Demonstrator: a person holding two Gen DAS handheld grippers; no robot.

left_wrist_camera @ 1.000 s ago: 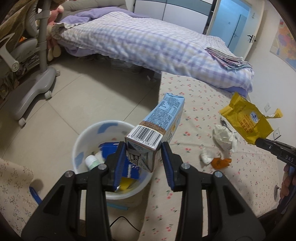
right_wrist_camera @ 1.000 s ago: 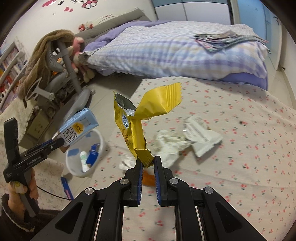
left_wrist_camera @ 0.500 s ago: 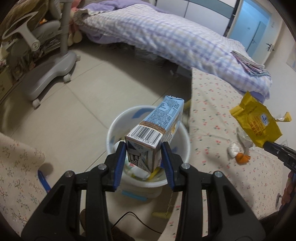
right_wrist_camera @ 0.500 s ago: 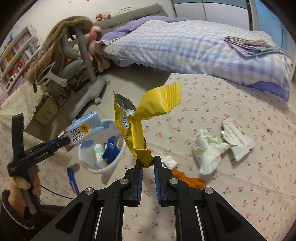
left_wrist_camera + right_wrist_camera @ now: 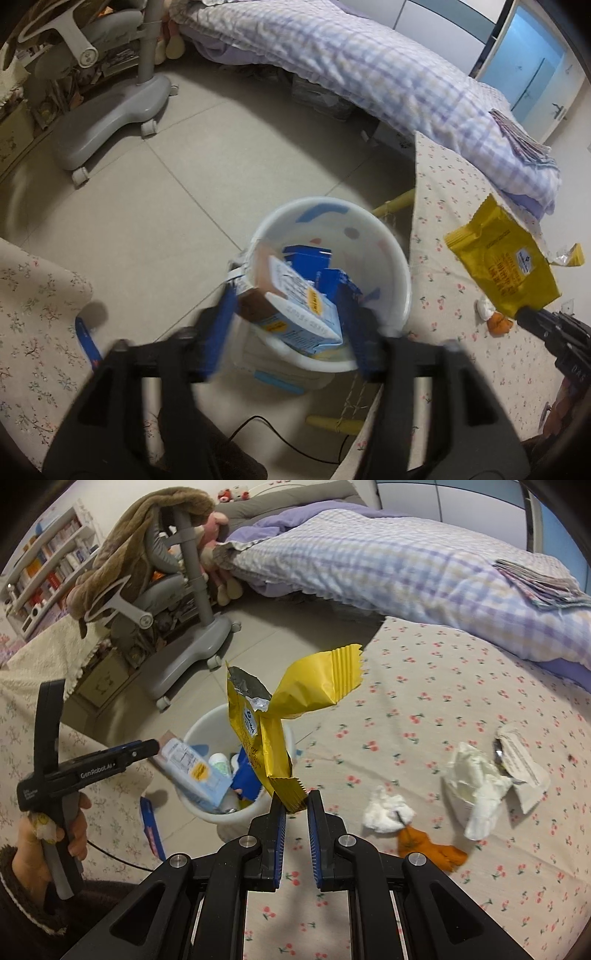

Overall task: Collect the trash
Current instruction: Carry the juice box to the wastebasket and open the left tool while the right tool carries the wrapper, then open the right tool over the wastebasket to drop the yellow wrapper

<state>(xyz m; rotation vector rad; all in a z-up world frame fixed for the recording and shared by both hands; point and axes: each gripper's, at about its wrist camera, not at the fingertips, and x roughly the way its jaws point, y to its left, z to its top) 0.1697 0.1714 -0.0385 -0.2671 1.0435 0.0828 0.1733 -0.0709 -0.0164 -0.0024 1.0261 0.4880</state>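
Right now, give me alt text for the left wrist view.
The left claw is opening over the white bin, and the blue carton tips between its spread fingers into the trash there. At right, the other claw pinches a yellow wrapper above the floral cloth.

Black hand-held gripper (image 5: 293,806), blue pads, silver screws.

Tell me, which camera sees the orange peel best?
The right wrist view: the orange peel lies whole and near on the flowered cloth. The left wrist view shows it only as a small orange blob at the edge, behind the yellow wrapper.
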